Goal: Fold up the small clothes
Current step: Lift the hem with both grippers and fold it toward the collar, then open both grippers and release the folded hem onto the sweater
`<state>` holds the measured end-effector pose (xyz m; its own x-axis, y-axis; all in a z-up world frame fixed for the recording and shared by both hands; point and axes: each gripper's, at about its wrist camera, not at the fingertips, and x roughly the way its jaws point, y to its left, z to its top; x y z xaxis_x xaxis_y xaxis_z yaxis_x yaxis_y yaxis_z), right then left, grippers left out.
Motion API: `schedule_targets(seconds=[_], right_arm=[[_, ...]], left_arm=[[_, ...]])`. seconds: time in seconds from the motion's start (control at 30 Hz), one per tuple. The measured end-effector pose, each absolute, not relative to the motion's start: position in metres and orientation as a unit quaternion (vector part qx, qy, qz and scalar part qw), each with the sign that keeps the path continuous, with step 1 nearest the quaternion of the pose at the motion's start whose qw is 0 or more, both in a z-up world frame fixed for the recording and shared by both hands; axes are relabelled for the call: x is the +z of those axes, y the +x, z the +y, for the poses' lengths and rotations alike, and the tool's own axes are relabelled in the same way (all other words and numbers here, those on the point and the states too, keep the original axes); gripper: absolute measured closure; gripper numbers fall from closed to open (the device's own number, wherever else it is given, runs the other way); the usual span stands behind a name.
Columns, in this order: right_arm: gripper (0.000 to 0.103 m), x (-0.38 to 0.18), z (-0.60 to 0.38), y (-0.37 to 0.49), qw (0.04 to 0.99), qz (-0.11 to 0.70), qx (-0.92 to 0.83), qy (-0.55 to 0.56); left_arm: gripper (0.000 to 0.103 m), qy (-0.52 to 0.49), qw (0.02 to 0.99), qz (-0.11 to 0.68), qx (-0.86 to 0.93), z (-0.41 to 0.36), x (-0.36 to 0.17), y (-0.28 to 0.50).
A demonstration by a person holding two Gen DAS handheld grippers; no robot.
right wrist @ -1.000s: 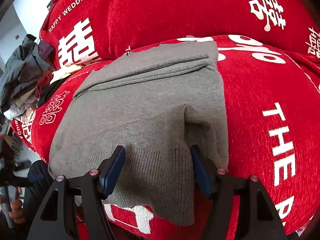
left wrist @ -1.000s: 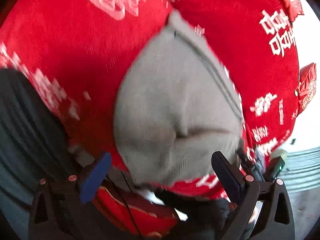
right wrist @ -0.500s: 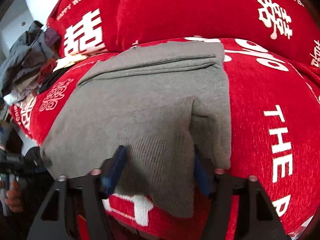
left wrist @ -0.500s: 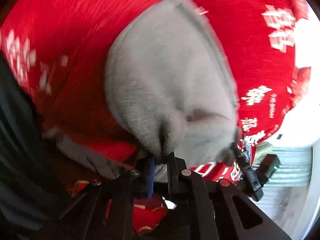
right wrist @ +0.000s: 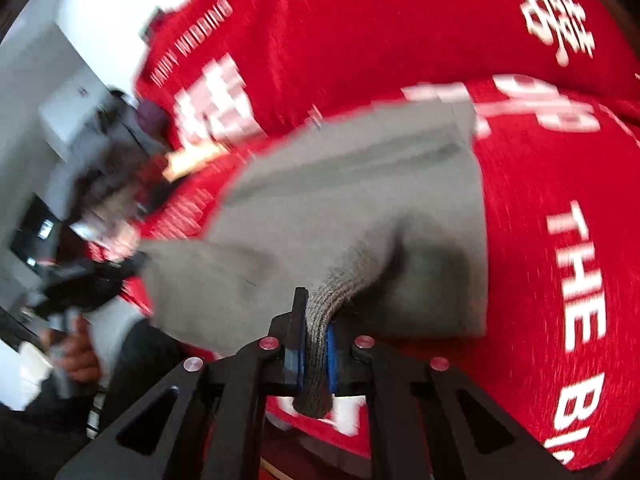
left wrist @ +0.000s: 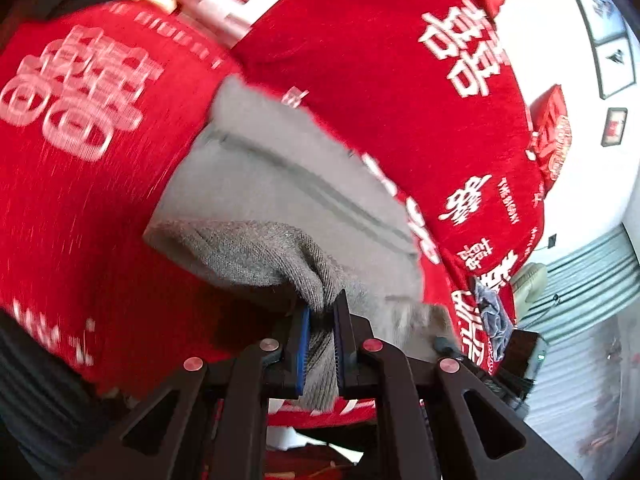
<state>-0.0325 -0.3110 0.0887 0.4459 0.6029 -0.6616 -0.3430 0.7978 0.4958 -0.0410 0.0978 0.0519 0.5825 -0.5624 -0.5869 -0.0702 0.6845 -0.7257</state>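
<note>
Now both grippers have closed on the near hem of the grey garment [right wrist: 360, 200], where a second ago each stood wide open over it; the left one shut first, half a second back, and the right one only since then. In the left wrist view the left gripper [left wrist: 320, 320] has its blue pads pressed together on a bunch of ribbed knit, which rises from the jaws toward 11 o'clock and hangs clear of the red cover [left wrist: 100, 200] below it. In the right wrist view the right gripper [right wrist: 314, 336] likewise pinches a thick roll of ribbed hem, with a dark hollow opening under the lifted cloth toward 2 o'clock. The rest of the garment lies spread on the red printed cover, its far seamed edge up at 12 to 1 o'clock, just short of the cushion [right wrist: 400, 20] behind. Both views are smeared with motion, so the lift seems to be under way. I judge the grasping step done and the fold itself begun: the near edge is raised and ready to be carried toward the far edge. Off at 9 o'clock in the right view a heap of other clothes [right wrist: 108, 152] waits.
</note>
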Motion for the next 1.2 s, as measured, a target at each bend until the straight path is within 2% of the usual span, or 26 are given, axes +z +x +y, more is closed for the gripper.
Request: schedule_targets(seconds=[0.17, 0.43, 0.6, 0.77, 0.8, 0.83, 0.87, 0.9, 0.93, 0.97, 1.0, 1.07, 1.13, 1.2], right_arm=[[0.095, 0.132, -0.321, -0.006, 0.851, 0.394, 0.292, 0.190], [0.095, 0.152, -0.324, 0.096, 0.864, 0.378, 0.239, 0.231], [0.095, 0.133, -0.307, 0.177, 0.859, 0.411, 0.209, 0.221], [0.091, 0.069, -0.290, 0.252, 0.823, 0.498, 0.165, 0.218], [0.089, 0.060, -0.289, 0.259, 0.816, 0.512, 0.154, 0.218], [0.087, 0.046, -0.289, 0.268, 0.806, 0.534, 0.141, 0.216], [0.086, 0.038, -0.290, 0.273, 0.800, 0.544, 0.134, 0.215], [0.085, 0.030, -0.293, 0.278, 0.795, 0.552, 0.126, 0.216], [0.084, 0.028, -0.297, 0.277, 0.795, 0.552, 0.122, 0.219], [0.082, 0.029, -0.301, 0.275, 0.796, 0.549, 0.122, 0.225], [0.076, 0.031, -0.305, 0.273, 0.797, 0.545, 0.121, 0.230], [0.059, 0.043, -0.317, 0.258, 0.809, 0.523, 0.120, 0.238], [0.026, 0.061, -0.330, 0.239, 0.827, 0.489, 0.122, 0.251], [0.022, 0.074, -0.338, 0.221, 0.841, 0.455, 0.127, 0.265]], left_arm=[[0.092, -0.353, 0.828, 0.405, -0.161, 0.093, 0.089, 0.001], [0.092, -0.356, 0.835, 0.394, -0.148, 0.095, 0.107, 0.096], [0.092, -0.372, 0.818, 0.423, -0.113, 0.108, 0.071, 0.163], [0.091, -0.422, 0.768, 0.478, -0.064, 0.128, 0.007, 0.210], [0.087, -0.442, 0.745, 0.496, -0.059, 0.134, -0.009, 0.217], [0.076, -0.457, 0.730, 0.506, -0.058, 0.138, -0.018, 0.221], [0.051, -0.482, 0.712, 0.507, -0.062, 0.145, -0.026, 0.222], [0.036, -0.502, 0.707, 0.493, -0.072, 0.150, -0.027, 0.221], [0.030, -0.509, 0.709, 0.483, -0.072, 0.155, -0.024, 0.218], [0.017, -0.506, 0.717, 0.475, -0.068, 0.161, -0.016, 0.214], [0.004, -0.502, 0.721, 0.472, -0.070, 0.165, -0.009, 0.210], [0.002, -0.500, 0.740, 0.442, -0.084, 0.174, 0.009, 0.194], [0.002, -0.468, 0.760, 0.440, -0.098, 0.171, 0.022, 0.180], [0.002, -0.411, 0.780, 0.455, -0.126, 0.154, 0.031, 0.166]])
